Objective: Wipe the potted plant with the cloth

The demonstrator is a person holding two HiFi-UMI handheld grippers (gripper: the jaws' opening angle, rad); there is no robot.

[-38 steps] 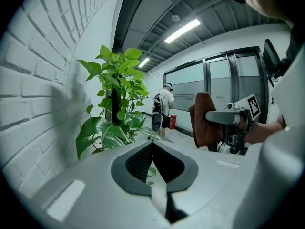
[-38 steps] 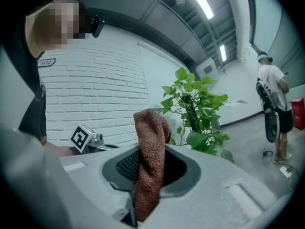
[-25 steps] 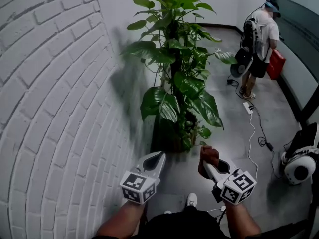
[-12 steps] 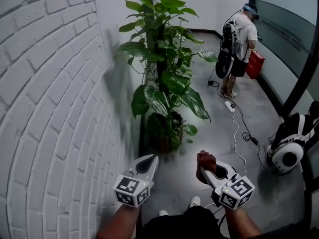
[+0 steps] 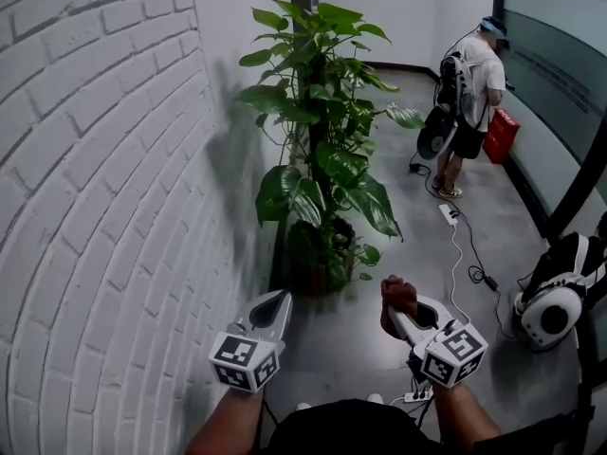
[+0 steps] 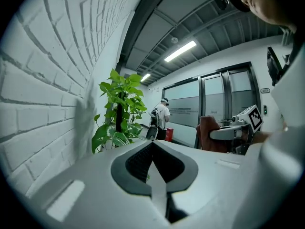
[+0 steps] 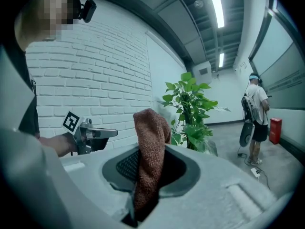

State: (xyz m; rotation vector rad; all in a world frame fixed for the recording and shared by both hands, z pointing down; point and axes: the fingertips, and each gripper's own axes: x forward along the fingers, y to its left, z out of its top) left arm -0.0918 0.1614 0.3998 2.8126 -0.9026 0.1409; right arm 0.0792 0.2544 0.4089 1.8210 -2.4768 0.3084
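Where right gripper [image 5: 403,318] pinches it, cloth [image 7: 151,151] stands upright.

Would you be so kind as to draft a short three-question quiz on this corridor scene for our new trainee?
1. True or false: the left tool is shut with nothing between its jaws.
2. What does the right tool hold? A) a rust-brown knitted cloth B) a green leaf C) a white cable
3. Which stands nearer the white brick wall: the tall green leafy potted plant or the bystander in a white shirt?

Key: 1 true; 2 A; 3 the potted plant.
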